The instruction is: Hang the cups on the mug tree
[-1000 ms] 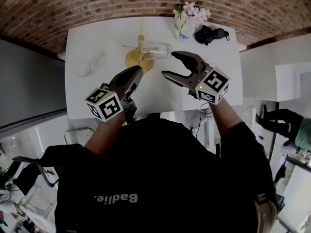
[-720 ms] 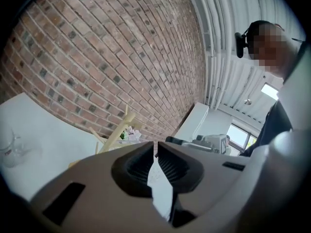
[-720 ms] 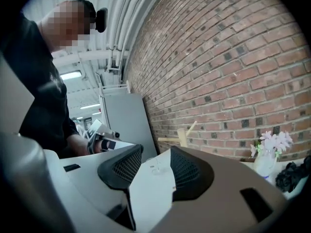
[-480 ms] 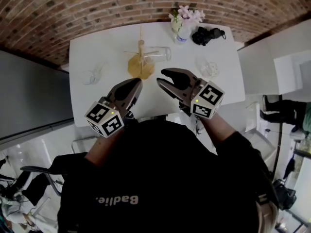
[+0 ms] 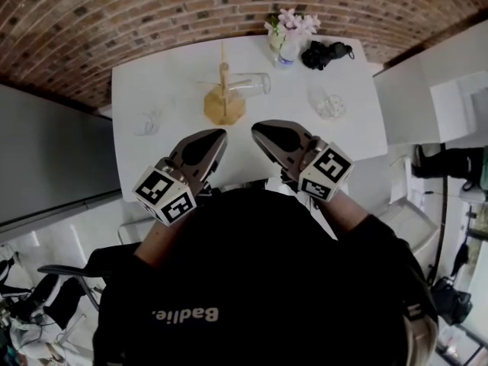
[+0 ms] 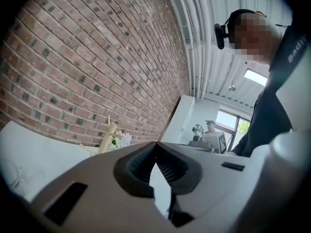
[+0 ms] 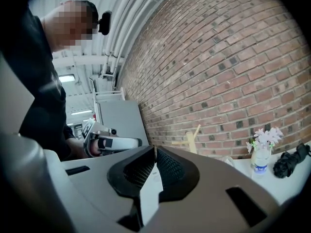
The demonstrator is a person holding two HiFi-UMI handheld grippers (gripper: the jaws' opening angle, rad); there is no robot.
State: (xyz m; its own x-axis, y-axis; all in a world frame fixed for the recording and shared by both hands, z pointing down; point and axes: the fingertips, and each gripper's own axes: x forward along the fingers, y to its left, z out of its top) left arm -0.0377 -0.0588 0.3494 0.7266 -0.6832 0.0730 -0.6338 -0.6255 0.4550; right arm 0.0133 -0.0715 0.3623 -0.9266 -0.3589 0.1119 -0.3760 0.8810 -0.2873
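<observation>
Near edge of the desk (image 5: 171, 71): the left gripper (image 5: 219, 134) and the right gripper (image 5: 256, 128) were held side by side above it, tips pointing toward the far edge. Each was clenched, its jaws pressed together with nothing between them. Beyond the tips, well apart from both and midway toward the far edge, stood the wooden mug tree (image 5: 223, 99). One clear cup (image 5: 250, 85) lay on its side against the tree's right, at peg height. A second cup (image 5: 145, 120) sat near the left edge and a third cup (image 5: 328, 103) near the right edge. At the far right corner stood a vase of flowers (image 5: 288, 36), with a black bundle (image 5: 328, 52) just beside it. A brick wall (image 5: 152, 6) rose behind.
</observation>
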